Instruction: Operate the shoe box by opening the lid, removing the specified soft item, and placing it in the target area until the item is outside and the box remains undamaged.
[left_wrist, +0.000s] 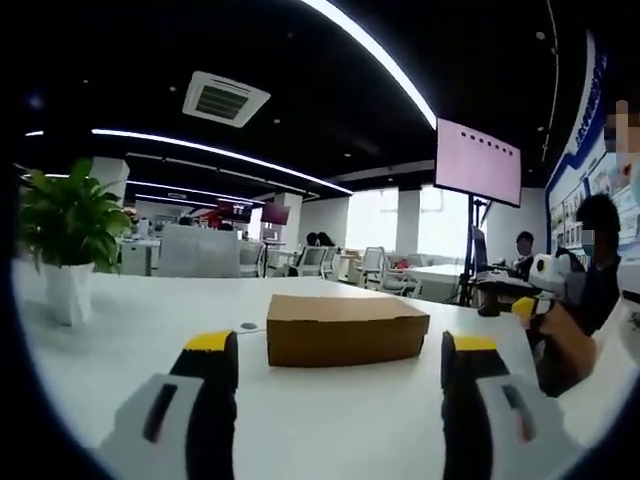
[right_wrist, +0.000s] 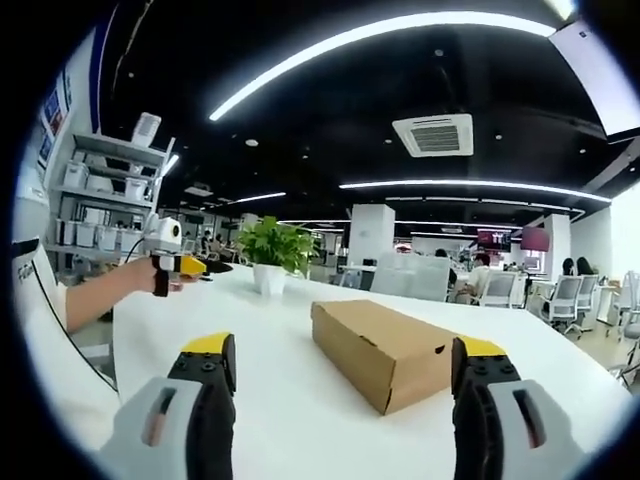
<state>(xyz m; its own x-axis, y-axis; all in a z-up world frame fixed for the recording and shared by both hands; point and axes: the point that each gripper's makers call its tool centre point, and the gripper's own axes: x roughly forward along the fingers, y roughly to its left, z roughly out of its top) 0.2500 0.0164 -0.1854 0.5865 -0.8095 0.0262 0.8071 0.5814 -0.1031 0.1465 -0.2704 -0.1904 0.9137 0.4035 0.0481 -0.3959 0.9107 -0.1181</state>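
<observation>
- White bench (left_wrist: 330, 410) carries everything; you have bare room on it around the box for setting the soft item down.
- Cardboard shoe box (left_wrist: 345, 328) sits shut in the middle of the bench, well apart from both tongs, so bring both in level.
- Potted plant (left_wrist: 65, 235) stands off near the bench edge; keep your swing away from it.
- Left tongs (left_wrist: 340, 365) and right tongs (right_wrist: 345, 370) are both spread wide and empty; lift the lid gently by its front lip.
</observation>
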